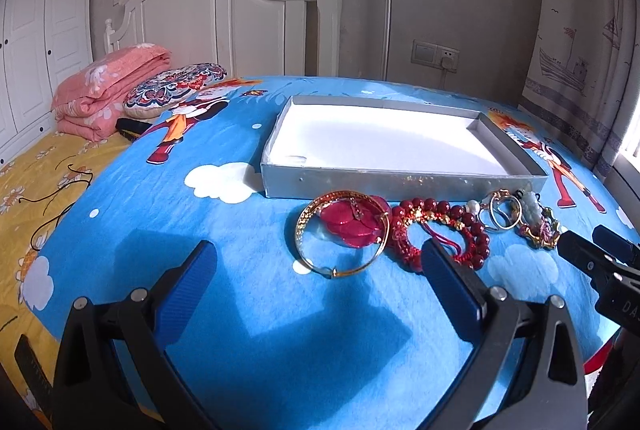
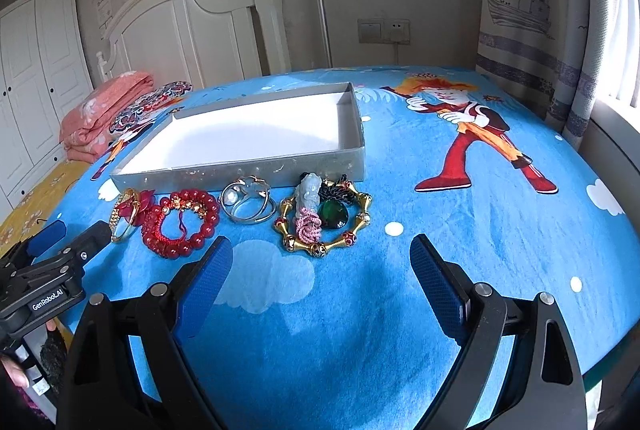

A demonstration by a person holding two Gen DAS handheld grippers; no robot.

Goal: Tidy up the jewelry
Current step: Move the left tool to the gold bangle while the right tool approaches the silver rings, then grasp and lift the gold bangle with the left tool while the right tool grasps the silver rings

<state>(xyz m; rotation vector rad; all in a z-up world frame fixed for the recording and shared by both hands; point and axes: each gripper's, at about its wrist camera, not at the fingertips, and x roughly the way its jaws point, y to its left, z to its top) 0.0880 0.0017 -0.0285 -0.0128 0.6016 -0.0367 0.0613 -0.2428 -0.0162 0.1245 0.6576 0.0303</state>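
Observation:
A shallow grey box (image 1: 400,183) with a white floor lies on the blue cartoon blanket; it also shows in the right wrist view (image 2: 240,172). In front of it lie a gold bangle (image 1: 340,270) over a red pendant (image 1: 352,220), a red bead bracelet (image 1: 460,218), silver bangles (image 2: 248,206), a jade pendant (image 2: 306,192) and a gold bamboo-style bangle (image 2: 360,226). My left gripper (image 1: 316,266) is open just short of the gold bangle. My right gripper (image 2: 322,262) is open just short of the gold bamboo-style bangle.
A folded pink quilt (image 1: 104,90) and a patterned cushion (image 1: 172,88) lie at the far left by the white headboard (image 1: 224,10). Curtains (image 2: 532,10) hang at the right. The blanket's edge drops off near the right.

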